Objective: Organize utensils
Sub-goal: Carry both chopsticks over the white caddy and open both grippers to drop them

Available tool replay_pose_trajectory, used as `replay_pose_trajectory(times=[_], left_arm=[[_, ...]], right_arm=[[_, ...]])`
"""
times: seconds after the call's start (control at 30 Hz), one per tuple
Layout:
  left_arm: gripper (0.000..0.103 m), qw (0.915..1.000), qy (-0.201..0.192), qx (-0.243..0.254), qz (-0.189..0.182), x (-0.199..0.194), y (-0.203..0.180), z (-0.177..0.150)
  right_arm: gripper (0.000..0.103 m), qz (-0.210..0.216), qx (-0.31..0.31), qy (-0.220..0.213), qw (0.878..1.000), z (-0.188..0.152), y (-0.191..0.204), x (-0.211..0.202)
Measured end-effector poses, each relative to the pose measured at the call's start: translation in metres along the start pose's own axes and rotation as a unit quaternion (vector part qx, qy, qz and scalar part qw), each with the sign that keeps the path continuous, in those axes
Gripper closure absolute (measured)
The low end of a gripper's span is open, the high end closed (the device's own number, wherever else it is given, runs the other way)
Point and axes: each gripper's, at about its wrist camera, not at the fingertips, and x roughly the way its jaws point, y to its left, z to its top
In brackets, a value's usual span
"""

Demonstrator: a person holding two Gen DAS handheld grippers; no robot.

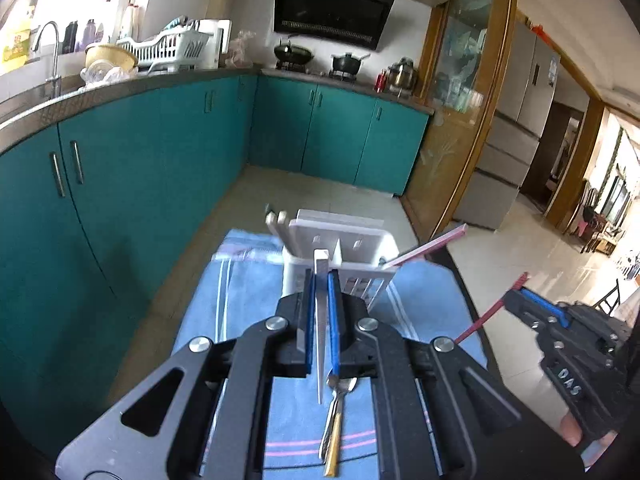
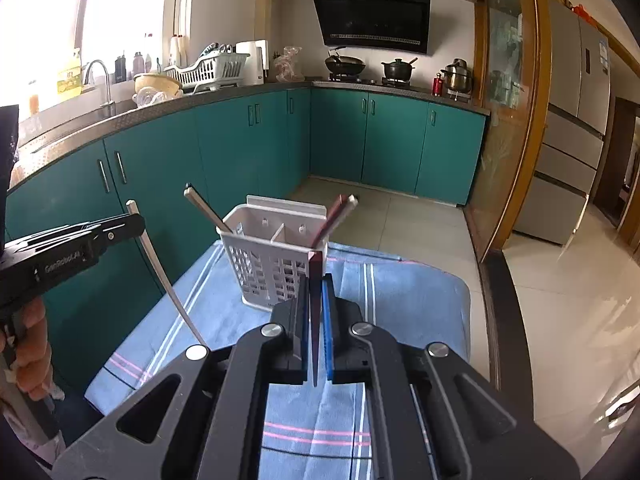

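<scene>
While the left tool (image 1: pixel 322 300) clamps a white chopstick (image 1: pixel 320 344), the right tool (image 2: pixel 316 304) grips a red chopstick (image 2: pixel 315 312); both hover at 6 o'clock of the caddy (image 2: pixel 272 264), spoon (image 1: pixel 336 420) on the cloth (image 2: pixel 400 292)

White hand-lettering reading "DAS" is seen on the black body of the right gripper (image 1: pixel 516 292), at about four o'clock in the left wrist view. A pale imprint, seemingly "GenRobot.AI", is carried on the side of the left gripper (image 2: pixel 134 222) at nine o'clock in the right wrist view. Other labels cannot be read.
</scene>
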Motion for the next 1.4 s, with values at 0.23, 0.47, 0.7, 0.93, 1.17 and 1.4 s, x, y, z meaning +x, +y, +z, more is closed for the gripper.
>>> replay_pose_trajectory(times=[0.23, 0.47, 0.7, 0.93, 1.17, 1.4], left_arm=[[0.097, 0.9964, -0.069, -0.050, -0.003, -0.017, 0.003, 0.049], [0.097, 0.9829, -0.140, -0.120, 0.009, -0.018, 0.011, 0.084], [0.097, 0.9752, -0.164, -0.145, 0.036, 0.003, 0.023, 0.101], [0.097, 0.9799, -0.135, -0.135, 0.059, 0.042, 0.030, 0.097], [0.097, 0.9824, -0.127, -0.120, 0.066, 0.056, 0.028, 0.090], [0.096, 0.9859, -0.110, -0.109, 0.064, 0.066, 0.027, 0.079]], right_arm=[[0.096, 0.015, -0.003, -0.089, 0.996, 0.048, 0.008, -0.012], [0.096, 0.012, -0.015, -0.171, 0.985, 0.086, 0.022, -0.019], [0.096, -0.003, -0.031, -0.191, 0.981, 0.099, 0.030, 0.005], [0.097, -0.019, -0.020, -0.222, 0.975, 0.105, 0.020, 0.017], [0.097, -0.013, -0.016, -0.212, 0.977, 0.102, 0.017, 0.042], [0.096, -0.005, 0.019, -0.160, 0.987, 0.083, -0.006, 0.073]])
